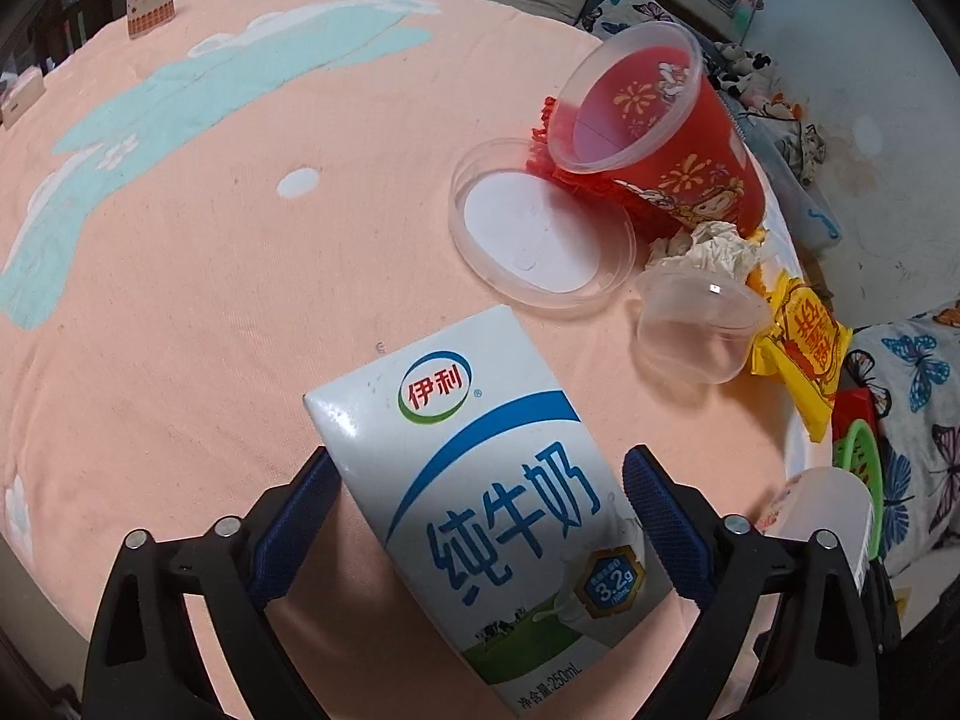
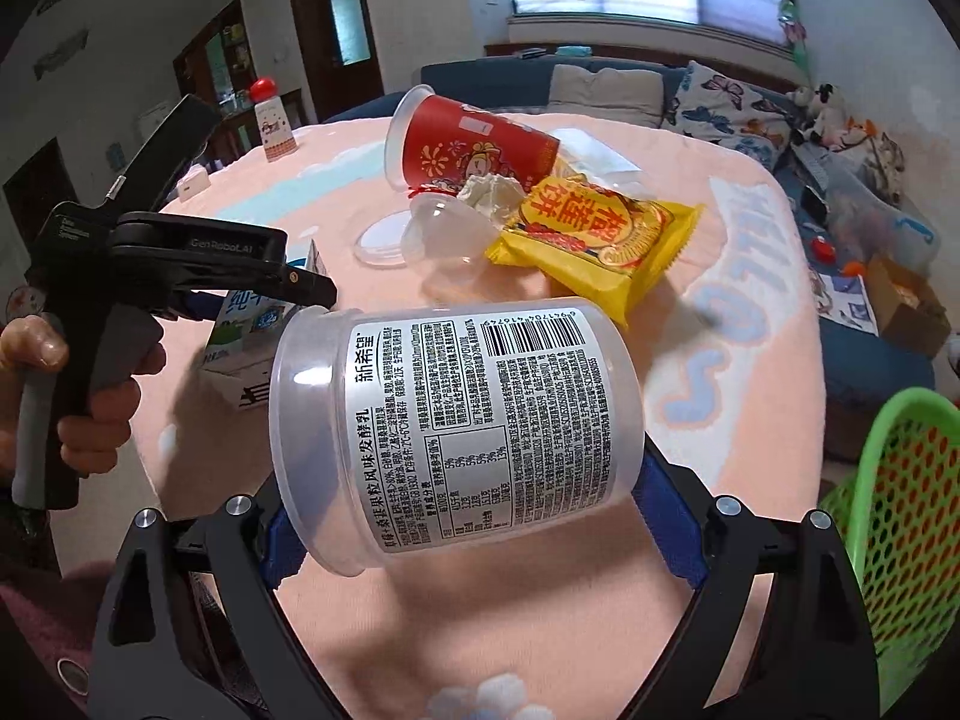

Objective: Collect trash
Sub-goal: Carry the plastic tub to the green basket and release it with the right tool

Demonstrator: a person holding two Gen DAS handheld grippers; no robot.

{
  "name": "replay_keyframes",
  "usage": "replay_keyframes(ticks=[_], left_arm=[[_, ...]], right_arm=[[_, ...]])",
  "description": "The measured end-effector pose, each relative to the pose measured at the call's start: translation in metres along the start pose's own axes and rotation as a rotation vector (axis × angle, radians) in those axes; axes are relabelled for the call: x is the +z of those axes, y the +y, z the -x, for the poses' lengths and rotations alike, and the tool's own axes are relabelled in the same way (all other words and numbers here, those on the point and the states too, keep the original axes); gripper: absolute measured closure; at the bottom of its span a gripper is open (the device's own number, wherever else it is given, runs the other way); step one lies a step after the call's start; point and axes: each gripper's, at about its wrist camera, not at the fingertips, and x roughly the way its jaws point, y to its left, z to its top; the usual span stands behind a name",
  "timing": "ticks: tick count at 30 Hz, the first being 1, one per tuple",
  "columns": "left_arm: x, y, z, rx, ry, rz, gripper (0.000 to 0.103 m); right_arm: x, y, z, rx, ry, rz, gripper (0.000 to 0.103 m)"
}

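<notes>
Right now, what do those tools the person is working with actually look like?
Each hand-held gripper is matte black plastic, with two angular fingers fixed by silver bolts and lined with textured blue pads. The left hand-held gripper has a black-and-grey pistol handle and faint printed lettering. A dark reddish sleeve shows.

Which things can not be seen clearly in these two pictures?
- Left wrist view: bottom of the milk carton, cut off by the frame edge.
- Right wrist view: green basket, cut off at the right edge.
- Right wrist view: right gripper pads, hidden behind the yogurt cup.
</notes>
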Motion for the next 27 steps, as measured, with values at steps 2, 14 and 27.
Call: replay_keyframes(ticks=[2,14,27], left_arm=[[-0.001,-0.002,0.002,-0.001,-0.003,-0.012,0.018],[-0.004,-0.027,0.030,-0.085,-0.062,-0.148,0.033],[-0.013,-0.044,0.058,-0.149,-0.115,-0.238,0.033]], right_arm=[[-0.001,-0.001,0.002,-0.004,-0.005,-0.012,0.013],[-0.009,-0.008,0.028,-0.045,-0.058,-0.106,0.017],[-0.015,-0.011,0.040,-0.070,-0.067,-0.140,0.024]])
